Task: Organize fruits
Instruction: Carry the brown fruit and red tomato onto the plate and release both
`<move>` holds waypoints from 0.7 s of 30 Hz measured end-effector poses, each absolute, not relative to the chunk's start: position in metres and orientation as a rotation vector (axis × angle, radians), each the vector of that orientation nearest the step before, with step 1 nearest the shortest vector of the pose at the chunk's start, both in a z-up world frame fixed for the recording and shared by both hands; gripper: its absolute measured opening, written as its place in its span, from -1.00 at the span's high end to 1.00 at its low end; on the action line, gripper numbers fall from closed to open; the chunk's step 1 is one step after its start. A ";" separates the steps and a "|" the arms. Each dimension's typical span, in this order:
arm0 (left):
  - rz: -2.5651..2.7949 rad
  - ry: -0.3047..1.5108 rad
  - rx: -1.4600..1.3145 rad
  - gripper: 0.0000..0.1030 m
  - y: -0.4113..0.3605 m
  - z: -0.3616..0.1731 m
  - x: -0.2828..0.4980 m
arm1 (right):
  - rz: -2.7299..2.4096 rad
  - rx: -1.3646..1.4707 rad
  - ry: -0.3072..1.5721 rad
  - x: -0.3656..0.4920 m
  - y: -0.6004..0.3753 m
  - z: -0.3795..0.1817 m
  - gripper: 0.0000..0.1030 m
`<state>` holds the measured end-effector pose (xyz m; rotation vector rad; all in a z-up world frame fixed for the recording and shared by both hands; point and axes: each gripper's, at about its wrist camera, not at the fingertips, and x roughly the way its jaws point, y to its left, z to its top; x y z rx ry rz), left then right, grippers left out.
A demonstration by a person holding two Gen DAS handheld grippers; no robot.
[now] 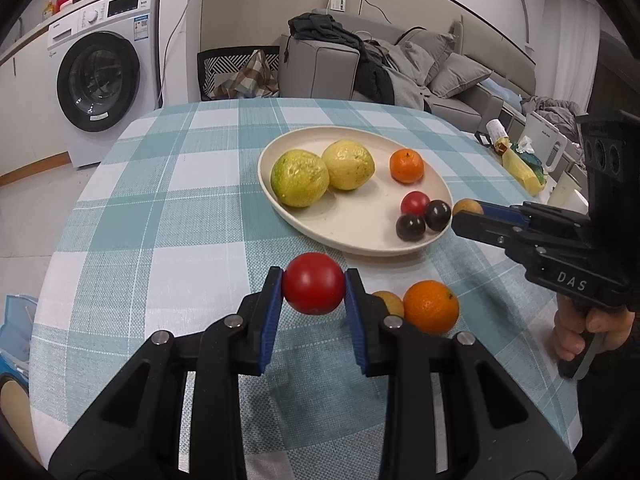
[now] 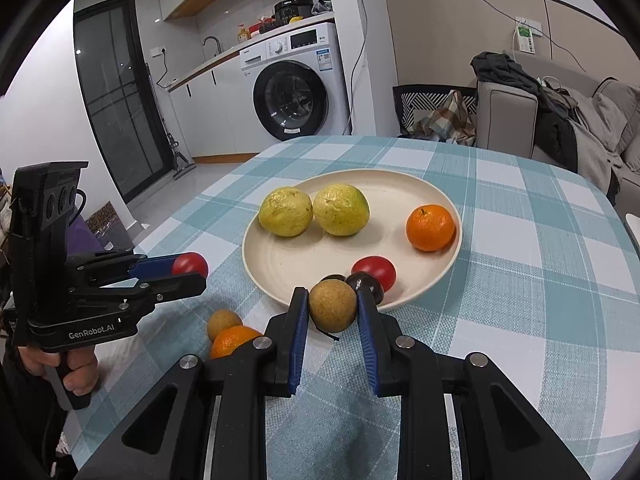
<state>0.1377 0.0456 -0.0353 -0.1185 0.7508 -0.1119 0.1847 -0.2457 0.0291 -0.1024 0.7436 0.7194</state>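
black plastic left gripper (image 1: 314, 289), right gripper (image 2: 333, 304), blue pads, silver screws, white lettering, bare-skinned hands

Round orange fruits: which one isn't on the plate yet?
The round orange mandarin lying on the checked tablecloth, beside a small tan fruit. The other mandarin sits on the cream plate.

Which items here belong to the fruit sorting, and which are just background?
Job: plate; red tomato in left gripper; brown fruit in right gripper; loose orange.
Background: washing machine; sofa; yellow bag.
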 end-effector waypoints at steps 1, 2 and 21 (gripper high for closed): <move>-0.110 0.743 -0.120 0.47 0.045 -0.034 0.137 | 0.716 -0.097 0.737 0.185 -0.246 0.030 0.52; -0.111 0.737 -0.122 0.47 0.044 -0.032 0.136 | 0.709 -0.089 0.728 0.186 -0.247 0.031 0.52; -0.136 0.696 -0.147 0.47 0.026 -0.023 0.195 | 0.623 0.032 0.718 0.203 -0.269 0.034 0.52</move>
